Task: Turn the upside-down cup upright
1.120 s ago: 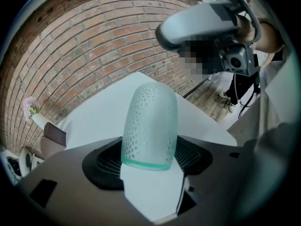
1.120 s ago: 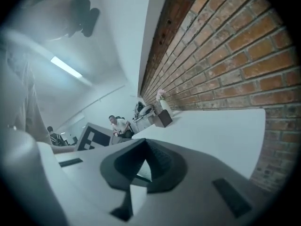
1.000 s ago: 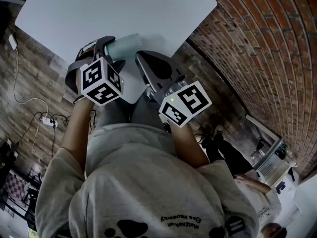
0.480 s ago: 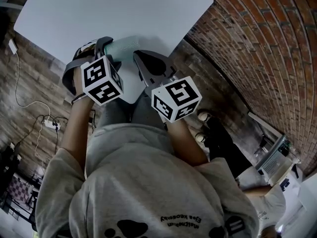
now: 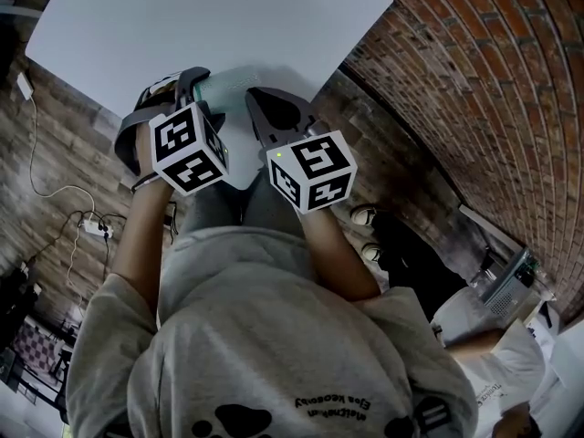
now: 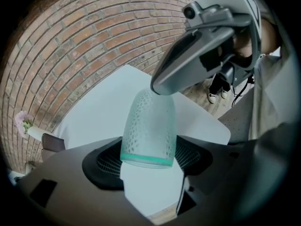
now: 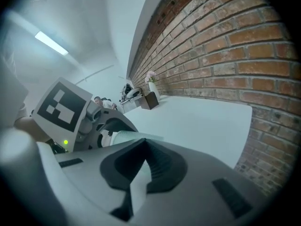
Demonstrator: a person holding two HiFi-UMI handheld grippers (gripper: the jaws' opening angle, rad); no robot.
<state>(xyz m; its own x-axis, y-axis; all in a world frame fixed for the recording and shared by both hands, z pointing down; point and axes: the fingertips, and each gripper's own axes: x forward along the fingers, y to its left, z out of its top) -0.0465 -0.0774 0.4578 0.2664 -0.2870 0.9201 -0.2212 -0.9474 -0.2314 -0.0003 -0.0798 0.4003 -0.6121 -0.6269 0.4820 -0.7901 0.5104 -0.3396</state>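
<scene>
Right tongs (image 5: 255,99) lowered, shut; left tongs (image 6: 148,160) clamp cup (image 6: 149,121).

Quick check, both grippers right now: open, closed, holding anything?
Left gripper: jaws closed on the cup, near its green rim.
Right gripper: jaws closed, nothing between them.

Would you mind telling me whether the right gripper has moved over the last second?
Yes: in the head view the right gripper has shifted left and up, closer to the white table's near edge.
</scene>
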